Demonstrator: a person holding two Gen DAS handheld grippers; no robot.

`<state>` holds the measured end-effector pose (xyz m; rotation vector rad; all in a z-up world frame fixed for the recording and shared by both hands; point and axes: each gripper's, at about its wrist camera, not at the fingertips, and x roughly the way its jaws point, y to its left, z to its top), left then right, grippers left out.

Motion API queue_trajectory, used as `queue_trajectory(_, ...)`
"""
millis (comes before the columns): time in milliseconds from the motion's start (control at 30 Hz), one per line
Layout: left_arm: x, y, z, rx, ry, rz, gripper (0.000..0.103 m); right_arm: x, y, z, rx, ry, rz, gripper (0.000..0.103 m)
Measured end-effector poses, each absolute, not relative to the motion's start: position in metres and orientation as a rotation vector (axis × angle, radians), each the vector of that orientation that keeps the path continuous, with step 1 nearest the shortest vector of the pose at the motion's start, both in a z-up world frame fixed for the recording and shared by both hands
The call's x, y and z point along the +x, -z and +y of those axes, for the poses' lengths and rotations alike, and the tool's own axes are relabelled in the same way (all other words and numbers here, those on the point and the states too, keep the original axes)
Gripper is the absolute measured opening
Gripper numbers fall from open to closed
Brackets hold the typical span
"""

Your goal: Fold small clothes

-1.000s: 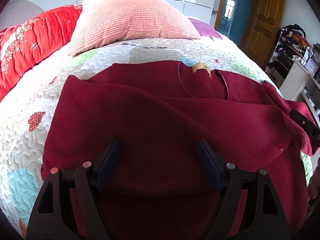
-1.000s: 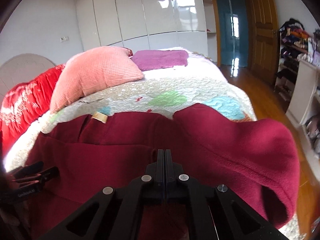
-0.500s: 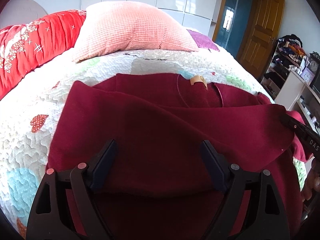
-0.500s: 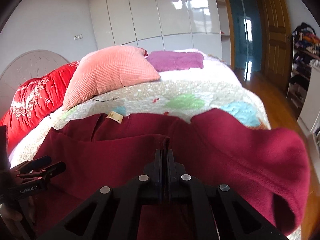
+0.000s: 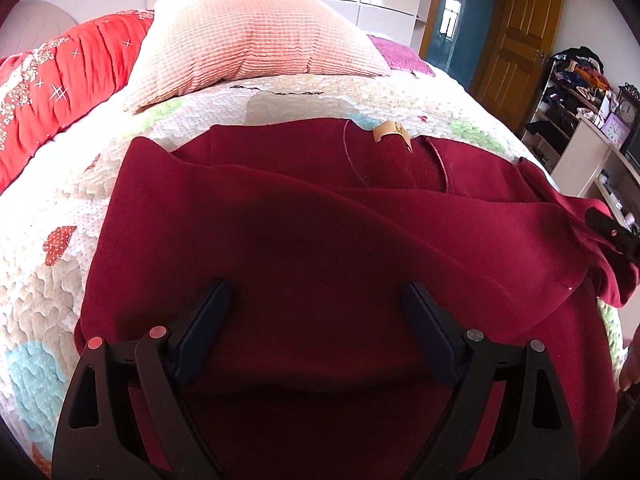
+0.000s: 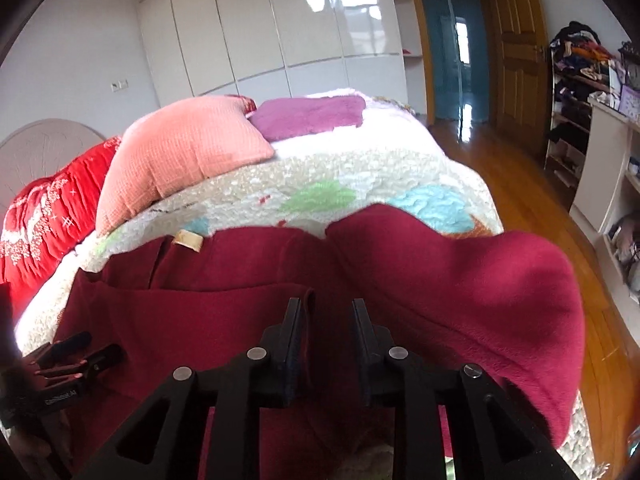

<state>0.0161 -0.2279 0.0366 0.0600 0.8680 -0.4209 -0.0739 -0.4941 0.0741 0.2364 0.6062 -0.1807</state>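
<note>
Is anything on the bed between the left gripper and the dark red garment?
Nothing visible. The left gripper, jaws opening, sits directly over the dark red garment; the pink pillow lies well beyond it.

Small white lettering on the body of the left gripper (image 6: 60, 364), too blurred to read. Tan neck label (image 5: 390, 131) on the dark red garment (image 5: 320, 240), print illegible. Clock (image 5: 628, 112) on shelf, numerals unreadable.

A dark red fleece garment (image 5: 304, 240) is spread across the quilted bed (image 5: 44, 280), its lower part folded up over the body. A tan label (image 5: 390, 131) is seen at the neckline, and one sleeve (image 6: 472, 292) is draped over the bed's edge.
</note>
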Motion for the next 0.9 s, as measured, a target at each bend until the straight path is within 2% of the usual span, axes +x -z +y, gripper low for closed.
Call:
queue_trajectory(100, 0.017, -0.036, -0.224, 0.039, 0.432, 0.866, 0.088, -0.061, -0.073, -0.481, 0.208, 0.133, 0.624, 0.022)
queue_trajectory(233, 0.018, -0.036, -0.224, 0.031, 0.438, 0.867, 0.088, -0.032, -0.034, -0.477, 0.217, 0.141, 0.784, 0.019)
queue_trajectory(400, 0.019, -0.036, -0.224, 0.029, 0.441, 0.869, 0.089, -0.056, -0.054, -0.477, 0.204, 0.17, 0.727, 0.018)
queue_trajectory(500, 0.019, -0.036, -0.223, 0.028, 0.443, 0.869, 0.089, -0.046, -0.033, -0.478, 0.151, 0.195, 0.836, 0.019)
queue_trajectory(633, 0.02, -0.036, -0.222, 0.016, 0.45, 0.869, 0.089, -0.055, -0.057, -0.496, 0.263, 0.165, 0.754, 0.02)
queue_trajectory(700, 0.021, -0.036, -0.222, 0.012, 0.452, 0.87, 0.089, -0.052, -0.072, -0.502, 0.228, 0.227, 0.709, 0.031)
queue_trajectory(767, 0.02, -0.036, -0.222, 0.013, 0.453, 0.87, 0.09, -0.033, -0.072, -0.506, 0.147, 0.279, 0.754, 0.042)
queue_trajectory(900, 0.02, -0.036, -0.221, 0.006, 0.458, 0.869, 0.09, 0.004, -0.048, -0.522, 0.089, 0.32, 0.856, 0.042)
